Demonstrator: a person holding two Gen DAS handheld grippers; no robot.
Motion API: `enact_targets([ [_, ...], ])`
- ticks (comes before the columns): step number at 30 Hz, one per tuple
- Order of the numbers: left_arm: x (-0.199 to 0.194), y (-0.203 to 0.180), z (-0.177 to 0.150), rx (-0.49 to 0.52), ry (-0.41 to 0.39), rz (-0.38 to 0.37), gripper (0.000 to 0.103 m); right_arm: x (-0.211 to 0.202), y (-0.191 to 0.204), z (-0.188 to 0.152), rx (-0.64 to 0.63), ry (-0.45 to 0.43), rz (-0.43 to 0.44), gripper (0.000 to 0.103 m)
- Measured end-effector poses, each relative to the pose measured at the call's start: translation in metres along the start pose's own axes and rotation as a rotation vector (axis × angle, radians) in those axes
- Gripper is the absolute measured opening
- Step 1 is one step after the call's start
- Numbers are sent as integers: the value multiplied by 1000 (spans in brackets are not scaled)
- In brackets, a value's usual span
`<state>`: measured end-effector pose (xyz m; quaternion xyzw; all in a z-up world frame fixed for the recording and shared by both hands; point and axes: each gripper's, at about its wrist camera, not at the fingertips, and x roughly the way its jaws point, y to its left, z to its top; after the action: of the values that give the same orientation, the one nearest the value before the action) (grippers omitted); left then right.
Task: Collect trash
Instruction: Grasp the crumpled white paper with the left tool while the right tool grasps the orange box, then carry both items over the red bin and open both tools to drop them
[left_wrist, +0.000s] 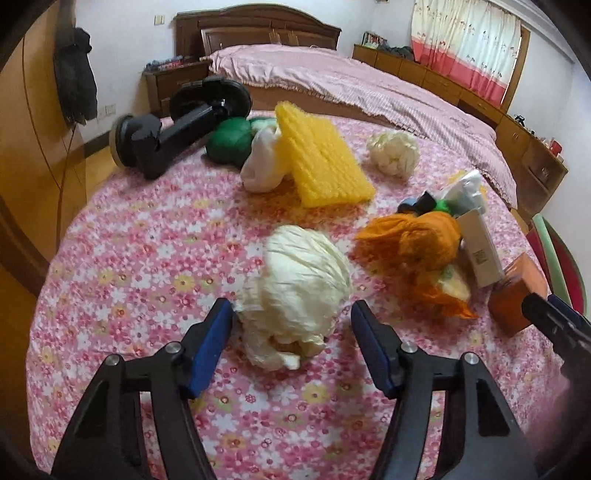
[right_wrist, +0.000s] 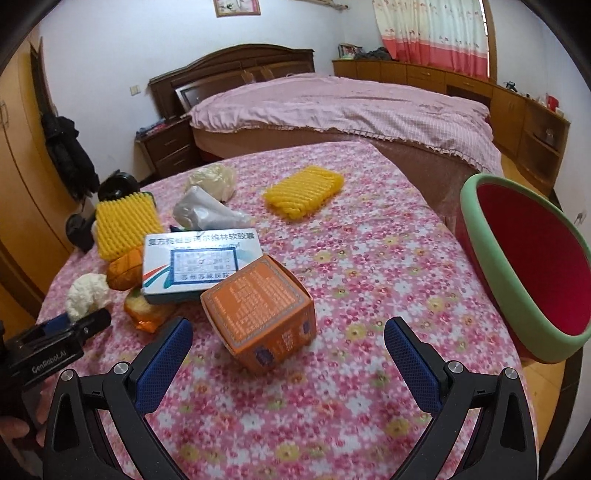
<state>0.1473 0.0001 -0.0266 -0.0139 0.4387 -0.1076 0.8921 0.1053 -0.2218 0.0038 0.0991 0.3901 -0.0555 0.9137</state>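
Trash bin (right_wrist: 480, 236) cut off at frame edge.

The left gripper (right_wrist: 55, 343) — seen at the right wrist view's edge — reads "GenRobot.AI". The white medicine box (right_wrist: 199, 266) carries blurred Chinese print.

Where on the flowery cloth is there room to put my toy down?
The widest bare patch lies between the orange box, the lone yellow foam pad and the red bin. It is crowded left of the box, where the white box, bags and paper balls are piled.
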Motion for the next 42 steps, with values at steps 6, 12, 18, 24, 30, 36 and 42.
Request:
enact_targets([
  [6, 1, -4, -2, 29, -5, 13, 66, 12, 0, 1, -1, 16, 23, 96],
  [12, 2, -3, 1, 26, -14, 26, 53, 20, -7, -1, 40, 45, 52, 65],
  [18, -8, 7, 0, -60, -27, -61, 27, 9, -14, -4, 63, 23, 88, 65],
  [24, -29, 1, -8, -76, -62, -95, 24, -15, -23, -10, 78, -15, 103, 65],
  [30, -64, -16, -10, -57, -125, -136, 23, -41, -37, -17, 119, -53, 121, 65],
  [36, -90, -45, -9, 6, -156, -191, 23, -65, -54, -21, 158, -81, 119, 65],
  [42, -101, -86, -3, 97, -150, -260, 23, -90, -77, -23, 192, -107, 97, 65],
])
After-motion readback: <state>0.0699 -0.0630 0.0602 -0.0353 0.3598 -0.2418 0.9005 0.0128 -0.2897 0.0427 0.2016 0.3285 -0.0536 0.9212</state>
